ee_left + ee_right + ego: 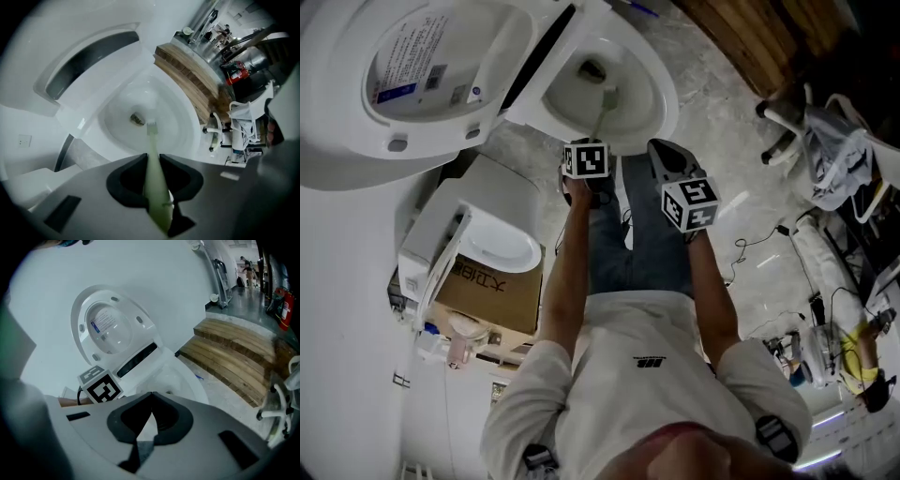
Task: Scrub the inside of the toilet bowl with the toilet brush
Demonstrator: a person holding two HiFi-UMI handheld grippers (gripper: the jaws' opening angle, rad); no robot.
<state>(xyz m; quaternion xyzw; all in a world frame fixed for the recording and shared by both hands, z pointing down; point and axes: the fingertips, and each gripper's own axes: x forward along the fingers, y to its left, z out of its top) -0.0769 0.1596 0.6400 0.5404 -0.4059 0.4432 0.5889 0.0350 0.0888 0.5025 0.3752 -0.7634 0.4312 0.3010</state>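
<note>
Toilet brush point(151, 145) is clamped in left gripper point(151, 158), bristles aimed into centre-frame toilet bowl point(117, 123) for scrubbing; right gripper point(151, 408) closed, empty.

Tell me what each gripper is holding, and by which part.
The left gripper is shut on the toilet brush, clamping its handle; the bristle head points into the toilet bowl. The right gripper is shut and holds nothing.

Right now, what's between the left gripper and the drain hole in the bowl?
Only the toilet brush: its handle runs from the left gripper, shut on it, into the bowl, bristles ending beside the drain hole. The left gripper view shows this.
</note>
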